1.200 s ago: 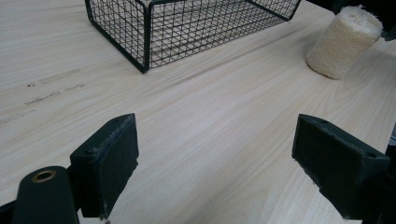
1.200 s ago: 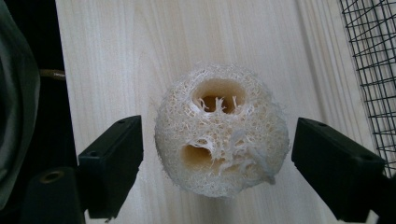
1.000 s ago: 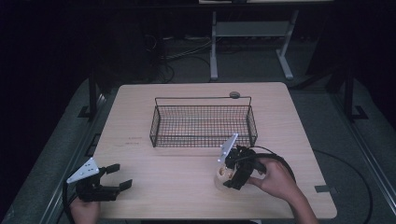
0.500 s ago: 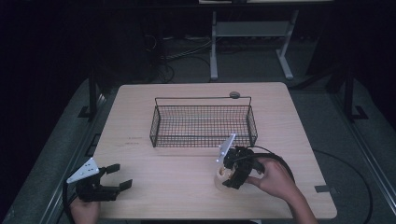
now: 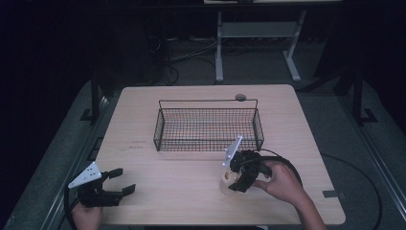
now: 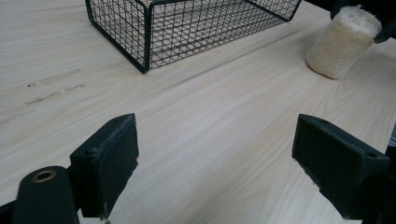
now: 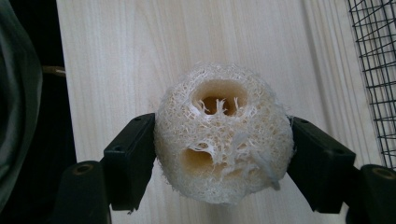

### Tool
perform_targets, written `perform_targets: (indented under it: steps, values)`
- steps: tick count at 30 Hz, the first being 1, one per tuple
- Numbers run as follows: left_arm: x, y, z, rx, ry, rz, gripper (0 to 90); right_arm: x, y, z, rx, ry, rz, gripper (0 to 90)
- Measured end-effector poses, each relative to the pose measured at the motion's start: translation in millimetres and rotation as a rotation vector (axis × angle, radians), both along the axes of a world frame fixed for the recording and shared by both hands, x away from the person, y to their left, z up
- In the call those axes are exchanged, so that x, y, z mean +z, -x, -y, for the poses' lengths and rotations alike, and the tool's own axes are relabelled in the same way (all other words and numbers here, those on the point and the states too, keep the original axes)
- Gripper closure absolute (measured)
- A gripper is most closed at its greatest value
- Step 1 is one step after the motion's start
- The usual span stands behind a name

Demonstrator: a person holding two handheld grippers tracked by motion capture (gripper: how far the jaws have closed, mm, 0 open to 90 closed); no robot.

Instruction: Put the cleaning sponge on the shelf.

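While squeezing, right tool [image 7: 224, 154] (jaws closing) around loofah [image 7: 223, 144].

A lab-like recording space: lone wooden table [image 5: 191, 201] in darkness, cables [image 5: 191, 55] and metal stand [image 5: 258, 33] behind.

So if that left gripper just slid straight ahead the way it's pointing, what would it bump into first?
Probably nothing soon: the left gripper, jaws open, faces bare table. Straight ahead, its line seems to pass between the wire basket's near corner and the loofah. The basket looks likeliest to be met, though depth is unclear.
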State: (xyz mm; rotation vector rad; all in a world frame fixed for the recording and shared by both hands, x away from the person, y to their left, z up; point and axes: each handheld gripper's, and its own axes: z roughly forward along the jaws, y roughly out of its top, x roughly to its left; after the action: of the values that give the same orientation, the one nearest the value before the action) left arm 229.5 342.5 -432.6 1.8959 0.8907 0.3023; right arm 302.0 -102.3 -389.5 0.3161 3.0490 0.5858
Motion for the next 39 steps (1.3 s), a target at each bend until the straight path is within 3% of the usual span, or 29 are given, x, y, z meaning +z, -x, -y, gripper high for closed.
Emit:
perform_targets:
  steps: [15,39]
  values:
    - [0.0,0.2,-0.3,0.0,0.001,0.0,13.4,15.8,-5.4,3.5,0.004,-0.029,-0.004,28.7]
    - [-0.1,0.1,-0.4,0.001,0.0,0.001,13.4,41.4,-21.9,3.2,0.025,-0.036,-0.001,28.8]
